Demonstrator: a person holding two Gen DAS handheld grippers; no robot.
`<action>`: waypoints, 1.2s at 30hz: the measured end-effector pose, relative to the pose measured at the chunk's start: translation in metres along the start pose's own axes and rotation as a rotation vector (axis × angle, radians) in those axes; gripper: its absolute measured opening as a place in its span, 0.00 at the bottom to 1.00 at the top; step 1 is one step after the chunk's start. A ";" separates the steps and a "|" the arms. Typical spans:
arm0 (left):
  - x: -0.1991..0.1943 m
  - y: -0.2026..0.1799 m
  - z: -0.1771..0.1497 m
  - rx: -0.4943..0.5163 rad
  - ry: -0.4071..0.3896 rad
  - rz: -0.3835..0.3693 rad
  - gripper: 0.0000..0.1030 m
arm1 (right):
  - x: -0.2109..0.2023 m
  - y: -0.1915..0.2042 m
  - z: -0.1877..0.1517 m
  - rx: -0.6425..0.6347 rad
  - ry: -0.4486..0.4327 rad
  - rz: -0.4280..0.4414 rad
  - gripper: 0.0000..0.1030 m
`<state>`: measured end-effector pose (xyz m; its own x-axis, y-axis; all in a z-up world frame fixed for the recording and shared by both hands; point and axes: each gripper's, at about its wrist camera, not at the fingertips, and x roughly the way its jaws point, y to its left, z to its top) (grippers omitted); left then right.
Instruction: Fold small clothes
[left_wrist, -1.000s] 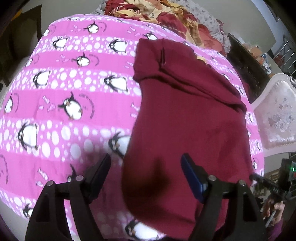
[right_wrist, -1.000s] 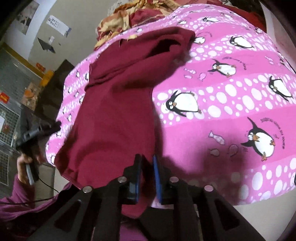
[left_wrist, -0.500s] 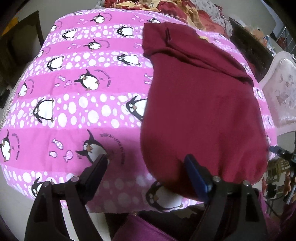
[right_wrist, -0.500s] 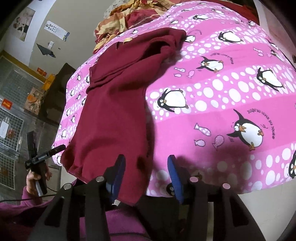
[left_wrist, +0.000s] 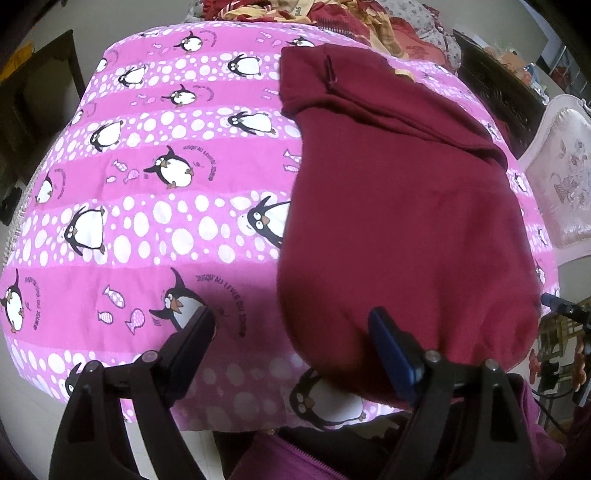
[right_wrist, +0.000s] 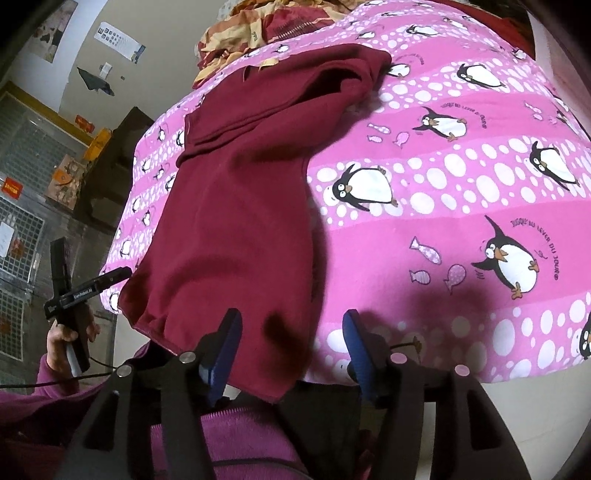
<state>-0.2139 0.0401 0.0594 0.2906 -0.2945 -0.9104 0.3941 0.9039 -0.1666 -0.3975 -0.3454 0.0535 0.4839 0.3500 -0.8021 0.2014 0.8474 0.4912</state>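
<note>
On the penguin blanket (left_wrist: 155, 236) lies the maroon garment (left_wrist: 399, 206), hem overhanging the blanket's near edge. Left gripper (left_wrist: 291, 332) gapes empty; right gripper (right_wrist: 291, 332) is opening, hem between but unpinched. Soft, limp, probably light: best pinched at the hem corners.
</note>
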 end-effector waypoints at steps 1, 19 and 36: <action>0.001 0.001 0.000 -0.007 0.004 -0.006 0.82 | 0.000 0.001 0.000 -0.001 0.000 -0.001 0.60; 0.034 0.036 -0.003 -0.285 0.071 -0.254 0.82 | 0.005 -0.002 -0.006 0.033 0.013 0.009 0.65; -0.012 0.004 0.006 -0.216 0.048 -0.799 0.82 | 0.004 -0.001 0.001 0.035 0.006 0.006 0.67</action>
<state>-0.2105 0.0453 0.0721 -0.0458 -0.8642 -0.5010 0.2887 0.4687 -0.8348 -0.3951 -0.3455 0.0505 0.4797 0.3574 -0.8013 0.2282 0.8310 0.5073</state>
